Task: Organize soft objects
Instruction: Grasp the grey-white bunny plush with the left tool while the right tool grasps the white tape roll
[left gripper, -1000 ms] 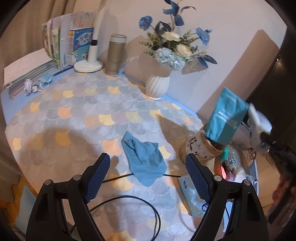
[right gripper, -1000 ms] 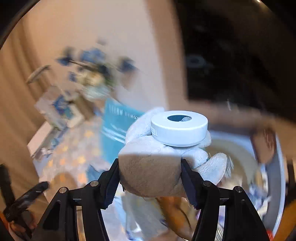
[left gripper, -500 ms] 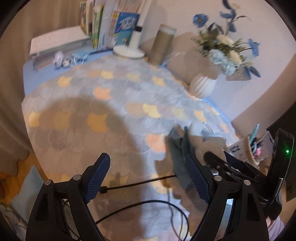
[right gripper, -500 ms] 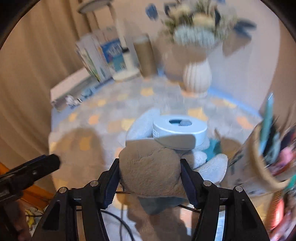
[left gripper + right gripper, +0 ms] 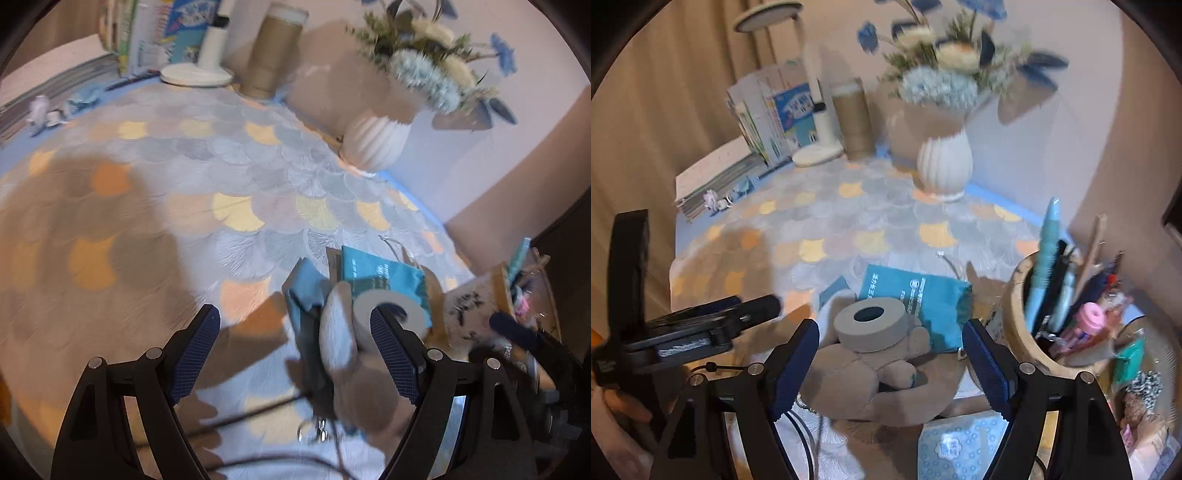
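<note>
The plush toy point(image 5: 871, 373) now lies on the teal pouch point(image 5: 923, 299) beside the pen holder point(image 5: 1019, 317), right fingers point(image 5: 984, 365) spreading.

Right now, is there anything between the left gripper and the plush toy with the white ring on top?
Nothing visible blocks it. The left gripper is open, and the plush toy lies just ahead beside its right finger, on the teal pouch. The right gripper, jaws opening, straddles the toy from the other side.
</note>
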